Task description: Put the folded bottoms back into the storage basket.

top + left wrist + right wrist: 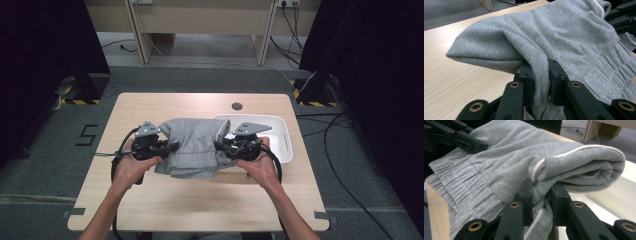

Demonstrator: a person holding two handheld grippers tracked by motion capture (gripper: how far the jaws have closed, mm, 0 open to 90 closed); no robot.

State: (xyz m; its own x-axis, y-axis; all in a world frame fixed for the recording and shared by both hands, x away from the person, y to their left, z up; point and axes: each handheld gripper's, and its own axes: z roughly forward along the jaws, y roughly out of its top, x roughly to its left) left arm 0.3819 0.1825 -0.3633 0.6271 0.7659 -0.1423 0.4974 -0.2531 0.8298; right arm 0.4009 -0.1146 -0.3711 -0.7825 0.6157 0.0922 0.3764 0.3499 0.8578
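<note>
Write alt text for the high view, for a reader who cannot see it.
A person's two hands each hold a black gripper; the left gripper and right gripper are clamped on opposite sides of a folded grey garment over a light wooden table. A white bin sits on the table just right of the garment.

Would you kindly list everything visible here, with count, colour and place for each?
folded garment: one, grey knit with ribbed band and white trim, held above the table's middle, its right end over the bin's left edge
bin: one, white, rectangular, on the table's right side
table: one, light wood, centre of the room
grommet hole: one, dark, at the table's far edge
floor cables: several, black, right of the table
left claw: one, black, shut on the garment's left end
right claw: one, black, shut on the garment's right end
</note>
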